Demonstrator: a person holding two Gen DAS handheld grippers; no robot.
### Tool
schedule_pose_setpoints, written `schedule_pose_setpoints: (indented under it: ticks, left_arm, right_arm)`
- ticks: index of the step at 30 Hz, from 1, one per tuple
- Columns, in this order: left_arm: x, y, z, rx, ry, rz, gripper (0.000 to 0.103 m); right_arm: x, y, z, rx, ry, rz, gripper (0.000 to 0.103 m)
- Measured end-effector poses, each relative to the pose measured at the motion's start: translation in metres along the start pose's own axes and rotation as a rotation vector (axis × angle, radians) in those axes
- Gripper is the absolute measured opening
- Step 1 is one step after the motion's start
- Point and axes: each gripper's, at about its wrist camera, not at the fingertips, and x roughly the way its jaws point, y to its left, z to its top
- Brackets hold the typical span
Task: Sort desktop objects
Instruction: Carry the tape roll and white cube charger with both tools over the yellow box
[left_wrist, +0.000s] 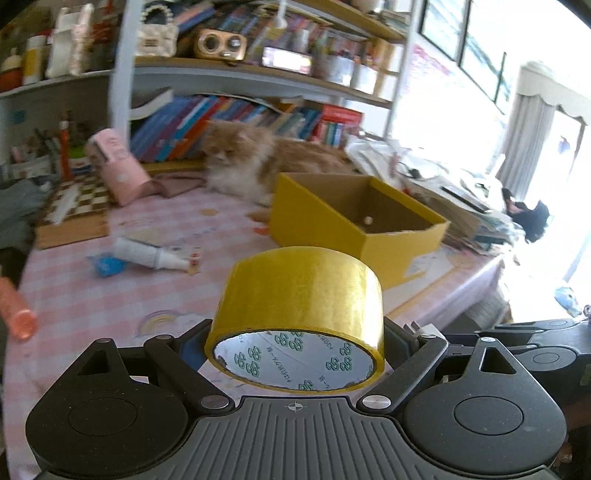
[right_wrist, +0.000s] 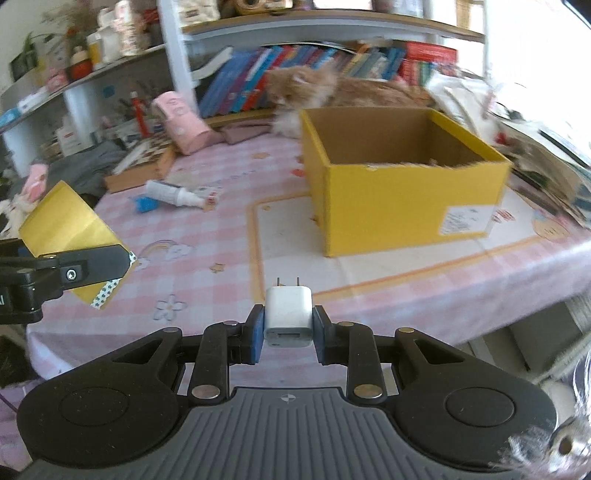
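Tape and charger both held up, box waiting.

The tape (left_wrist: 297, 317) sits clamped across its width in the left gripper (left_wrist: 295, 347), lifted above the pink cloth (left_wrist: 92, 295); the charger (right_wrist: 288, 316), prongs forward, is pinched between the blue pads of the right gripper (right_wrist: 288, 332). The box (right_wrist: 402, 206) stands open just ahead with, I think, one small thing already in it, though it is too small to name. A tube (left_wrist: 147, 254) lies well apart to the left, and a cat (left_wrist: 240, 158) lounges behind the box. Best to carry each item over the rim before letting go, low enough not to bounce, one hand at a time so the grippers don't collide.
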Motion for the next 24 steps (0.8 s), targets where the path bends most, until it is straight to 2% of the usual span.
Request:
schedule_pose_setpoints:
  ticks: [9, 17, 24]
  left_arm:
    - [0.014, -0.021, 0.005, 0.042, -0.001, -0.068, 0.093]
    - [0.027, -0.036, 0.014, 0.048, 0.001, -0.072, 0.093]
    - [0.040, -0.060, 0.030, 0.095, -0.006, -0.097, 0.093]
  right_arm:
    - [-0.011, -0.020, -0.007, 0.039, -0.005, -0.073, 0.024]
    - [-0.008, -0.037, -0.004, 0.039, -0.001, -0.086, 0.024]
    - [-0.006, -0.061, -0.001, 0.079, -0.010, -0.082, 0.024]
